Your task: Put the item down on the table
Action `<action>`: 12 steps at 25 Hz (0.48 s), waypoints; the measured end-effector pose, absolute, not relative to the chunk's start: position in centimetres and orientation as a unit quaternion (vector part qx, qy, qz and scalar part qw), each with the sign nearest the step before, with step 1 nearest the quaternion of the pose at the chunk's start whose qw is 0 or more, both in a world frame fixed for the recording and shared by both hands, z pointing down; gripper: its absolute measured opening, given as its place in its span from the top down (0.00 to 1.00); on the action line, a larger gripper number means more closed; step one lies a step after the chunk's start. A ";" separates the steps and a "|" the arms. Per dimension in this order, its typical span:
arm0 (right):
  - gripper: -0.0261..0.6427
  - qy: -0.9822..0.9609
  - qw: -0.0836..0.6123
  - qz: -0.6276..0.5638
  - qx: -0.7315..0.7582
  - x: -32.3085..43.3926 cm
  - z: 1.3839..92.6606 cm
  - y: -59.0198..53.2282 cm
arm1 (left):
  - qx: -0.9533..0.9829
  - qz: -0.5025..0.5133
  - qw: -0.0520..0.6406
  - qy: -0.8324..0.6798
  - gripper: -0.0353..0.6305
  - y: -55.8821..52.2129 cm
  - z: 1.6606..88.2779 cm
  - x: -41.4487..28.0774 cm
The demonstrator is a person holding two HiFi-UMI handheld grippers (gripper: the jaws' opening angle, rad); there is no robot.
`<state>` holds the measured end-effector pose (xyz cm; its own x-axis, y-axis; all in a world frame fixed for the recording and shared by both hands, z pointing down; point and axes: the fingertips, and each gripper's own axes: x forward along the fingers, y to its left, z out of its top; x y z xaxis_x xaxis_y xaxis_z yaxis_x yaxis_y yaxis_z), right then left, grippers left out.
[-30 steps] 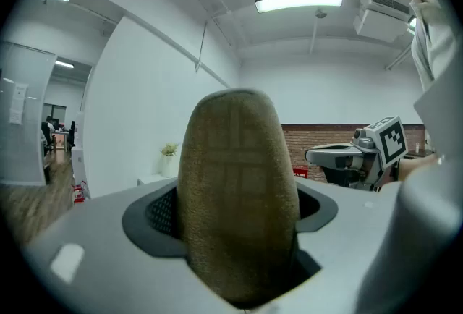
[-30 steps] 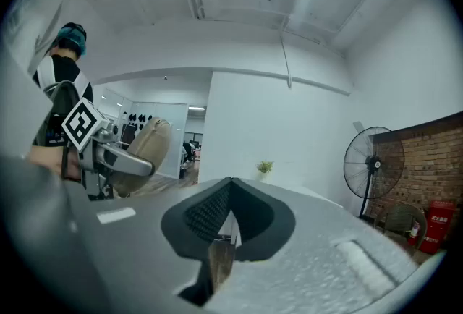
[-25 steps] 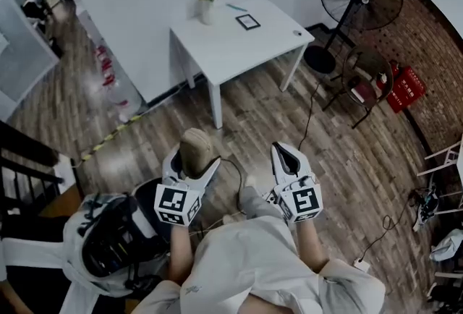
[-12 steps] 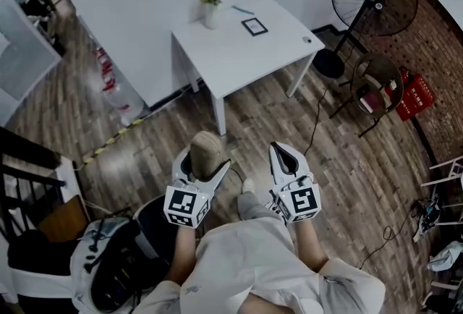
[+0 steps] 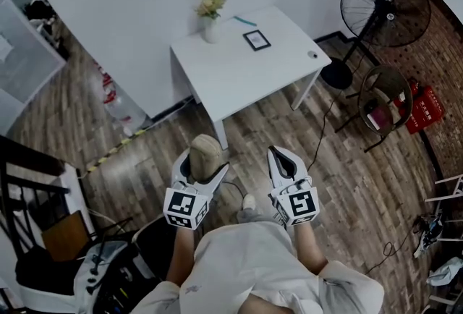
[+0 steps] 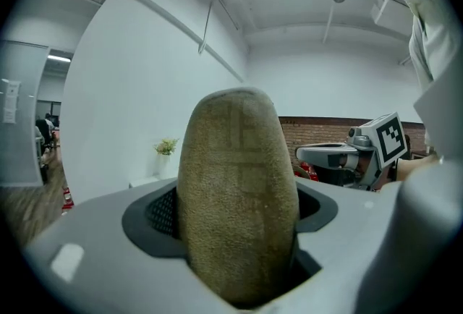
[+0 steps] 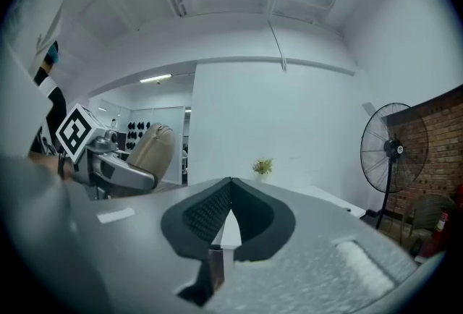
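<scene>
A tan, rounded suede-like item (image 5: 205,155) stands upright between the jaws of my left gripper (image 5: 203,163), which is shut on it. In the left gripper view the item (image 6: 239,197) fills the middle of the frame. My right gripper (image 5: 283,158) is held beside it at the same height, jaws closed together with nothing between them; it shows again in the right gripper view (image 7: 230,189). The white table (image 5: 224,72) stands ahead against the wall, a short way beyond both grippers.
On the table are a vase with yellow flowers (image 5: 210,16), a small framed picture (image 5: 257,40), a pen (image 5: 245,20) and a small dark object (image 5: 312,54). A standing fan (image 5: 383,12), a round chair (image 5: 381,99) and a red box (image 5: 422,107) are at the right.
I have walked forward: the table sits nearer and more centred in the head view. Both grippers keep their pose, the left still holding the tan item.
</scene>
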<state>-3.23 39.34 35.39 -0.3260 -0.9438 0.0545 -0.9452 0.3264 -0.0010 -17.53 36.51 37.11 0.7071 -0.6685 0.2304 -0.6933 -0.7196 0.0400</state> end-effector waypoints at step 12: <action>0.96 -0.828 0.036 0.020 0.560 0.0 35.4 33.7 | 0.913 0.107 0.071 -0.388 0.32 31.3 37.3 -14.1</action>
<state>0.02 33.72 35.38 -0.3711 -0.9250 0.0816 -0.9278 0.3729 0.0075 -14.10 31.28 37.34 0.6758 -0.6933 0.2502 -0.7237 -0.6885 0.0466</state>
